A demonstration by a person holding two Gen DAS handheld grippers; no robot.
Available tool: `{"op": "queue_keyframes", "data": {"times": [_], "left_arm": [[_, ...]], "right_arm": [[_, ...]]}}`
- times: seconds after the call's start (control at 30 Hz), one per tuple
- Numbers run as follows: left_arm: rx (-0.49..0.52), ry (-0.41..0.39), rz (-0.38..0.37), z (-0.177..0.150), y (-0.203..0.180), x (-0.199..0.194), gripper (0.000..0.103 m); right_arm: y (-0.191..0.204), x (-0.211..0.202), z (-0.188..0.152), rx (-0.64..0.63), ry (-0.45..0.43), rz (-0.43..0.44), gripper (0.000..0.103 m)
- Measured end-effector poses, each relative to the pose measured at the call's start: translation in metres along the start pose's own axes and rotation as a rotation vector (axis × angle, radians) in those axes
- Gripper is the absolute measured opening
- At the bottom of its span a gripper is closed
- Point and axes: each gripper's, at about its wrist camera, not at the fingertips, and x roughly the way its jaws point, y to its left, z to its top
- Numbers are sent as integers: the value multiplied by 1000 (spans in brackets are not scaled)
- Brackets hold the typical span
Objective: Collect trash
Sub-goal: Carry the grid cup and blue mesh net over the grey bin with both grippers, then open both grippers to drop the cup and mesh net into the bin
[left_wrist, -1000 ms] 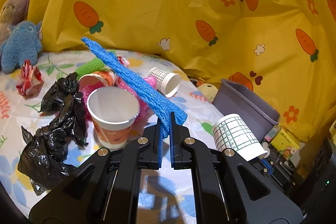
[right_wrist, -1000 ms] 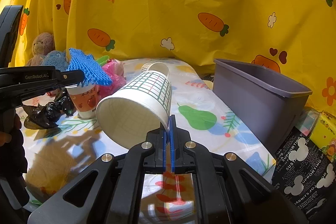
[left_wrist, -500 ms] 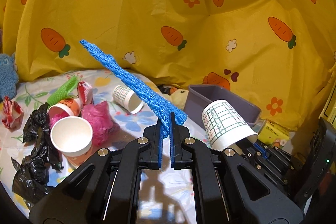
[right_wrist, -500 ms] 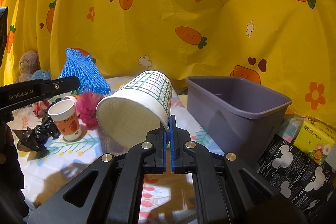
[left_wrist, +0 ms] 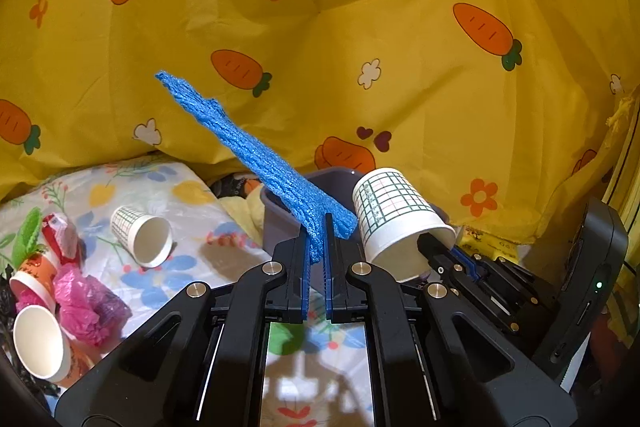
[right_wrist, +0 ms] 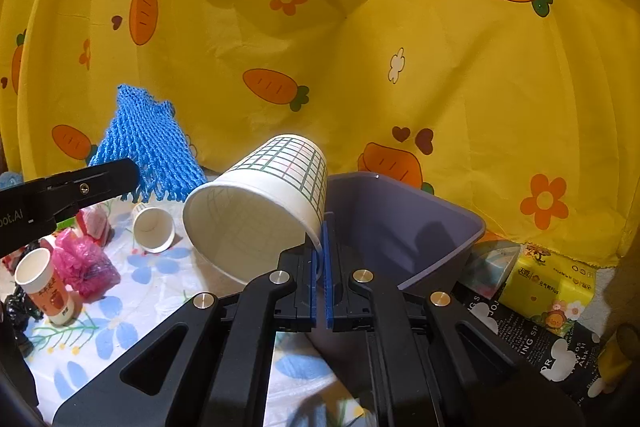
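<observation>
Carrot-print yellow sheeting (right_wrist: 400, 27) walls in the scene, leaving a flowered bench (right_wrist: 132, 303) as the only working surface. Against its far edge stands the grey bin (right_wrist: 404, 223), open side up and set there, by the look of it, to receive the rubbish. Both loads hang close to its rim. The right tool (right_wrist: 320, 247) is pressed together on the wall of a checked paper cup (right_wrist: 260, 199), pinched at the lip so that it tips mouth-down, ready to drop. The left tool (left_wrist: 316, 247) is clamped on one end of a blue foam net (left_wrist: 256, 155), which juts stiffly up and away. More trash waits on the bench: a fallen checked cup (left_wrist: 142, 241), pink plastic (left_wrist: 88, 307) and an orange-printed cup (right_wrist: 44, 287).
</observation>
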Motion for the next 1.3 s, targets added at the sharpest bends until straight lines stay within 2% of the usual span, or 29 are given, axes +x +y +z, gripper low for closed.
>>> {"op": "queue_keyframes", "data": {"times": [0.5,0.83,1.3], "left_arm": [[36,99,-126,5,-23,69,4],[20,178,-157,-7,-23,104,4],[37,244,-193,-18,-30,128,4]], "right_arm": [[-42,29,5,50,54,-96,4],[-57,45,-1,72,92,-115,4],[-66,56,-5,88,115,-135,4]]}}
